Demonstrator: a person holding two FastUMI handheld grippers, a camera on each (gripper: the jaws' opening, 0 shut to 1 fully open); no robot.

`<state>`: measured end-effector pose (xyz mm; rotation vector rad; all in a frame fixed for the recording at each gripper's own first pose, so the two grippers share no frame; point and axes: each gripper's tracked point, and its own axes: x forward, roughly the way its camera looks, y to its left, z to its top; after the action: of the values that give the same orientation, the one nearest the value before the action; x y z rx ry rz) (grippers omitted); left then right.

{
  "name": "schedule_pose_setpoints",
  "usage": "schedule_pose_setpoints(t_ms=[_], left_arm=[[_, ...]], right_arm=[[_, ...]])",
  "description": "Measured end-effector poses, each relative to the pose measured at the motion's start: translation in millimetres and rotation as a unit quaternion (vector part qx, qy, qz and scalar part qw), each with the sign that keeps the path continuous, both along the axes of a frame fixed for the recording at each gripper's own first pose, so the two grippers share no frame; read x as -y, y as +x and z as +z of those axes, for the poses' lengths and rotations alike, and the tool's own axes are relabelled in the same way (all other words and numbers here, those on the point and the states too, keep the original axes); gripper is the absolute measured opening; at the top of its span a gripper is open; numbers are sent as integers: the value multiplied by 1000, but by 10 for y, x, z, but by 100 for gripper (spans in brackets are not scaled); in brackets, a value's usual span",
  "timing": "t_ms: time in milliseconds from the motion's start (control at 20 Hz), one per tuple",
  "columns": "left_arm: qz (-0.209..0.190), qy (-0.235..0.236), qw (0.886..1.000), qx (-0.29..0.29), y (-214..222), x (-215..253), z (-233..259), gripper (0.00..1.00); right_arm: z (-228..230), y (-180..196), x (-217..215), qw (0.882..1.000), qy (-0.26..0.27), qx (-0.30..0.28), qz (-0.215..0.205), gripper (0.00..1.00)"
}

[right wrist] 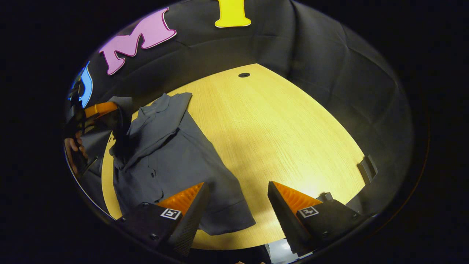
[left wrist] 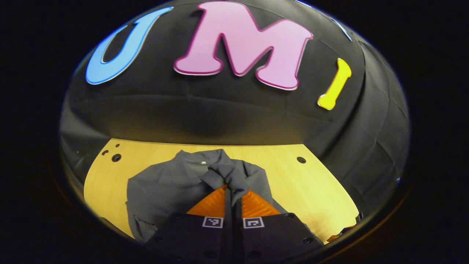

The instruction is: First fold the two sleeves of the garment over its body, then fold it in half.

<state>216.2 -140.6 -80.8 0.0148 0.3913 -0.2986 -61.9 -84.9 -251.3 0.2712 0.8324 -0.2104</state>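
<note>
two orange-fingered tools, left tool (left wrist: 232, 190) and right tool (right wrist: 238, 190), one grey shirt (right wrist: 172, 154)

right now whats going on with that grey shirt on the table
A person is folding a grey shirt on a wooden table using two handheld grippers. The left gripper is shut on a sleeve, holding it lifted over the shirt's body. The right gripper is open, hovering above the other sleeve, which lies flat and spread out. The fold in half isn't done yet.

Your left gripper (left wrist: 232, 190) is pinched on the shirt (left wrist: 172, 187); your right gripper (right wrist: 238, 196), fingers wide apart, hovers over its hem.
</note>
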Motion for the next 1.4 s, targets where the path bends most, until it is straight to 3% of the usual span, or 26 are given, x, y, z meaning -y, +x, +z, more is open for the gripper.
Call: schedule_pose_setpoints(t_ms=[350, 550, 750, 850, 1000, 1200, 1400], left_arm=[[-37, 36, 998, -27, 137, 528, -339, 6], [-30, 47, 997, -53, 232, 661, -612, 15], [-21, 38, 997, -64, 224, 629, -708, 34], [-32, 15, 997, -63, 120, 578, -648, 52], [-9, 20, 999, -45, -18, 128, -567, 98], [25, 48, 997, -48, -398, -623, -643, 96], [78, 44, 993, -72, -971, -1421, -876, 96]], right_arm=[[-137, -143, 95, 1000, 18, -22, -3, 99], [-182, -181, 115, 999, 26, -29, -6, 99], [-191, -165, 64, 999, 31, -31, 2, 99], [-194, -125, -29, 999, 40, -29, 14, 99], [-199, -42, -193, 998, 44, -29, 42, 99], [-306, 15, -371, 995, 42, -46, 72, 100], [-477, 10, -341, 995, 37, -68, 65, 99]])
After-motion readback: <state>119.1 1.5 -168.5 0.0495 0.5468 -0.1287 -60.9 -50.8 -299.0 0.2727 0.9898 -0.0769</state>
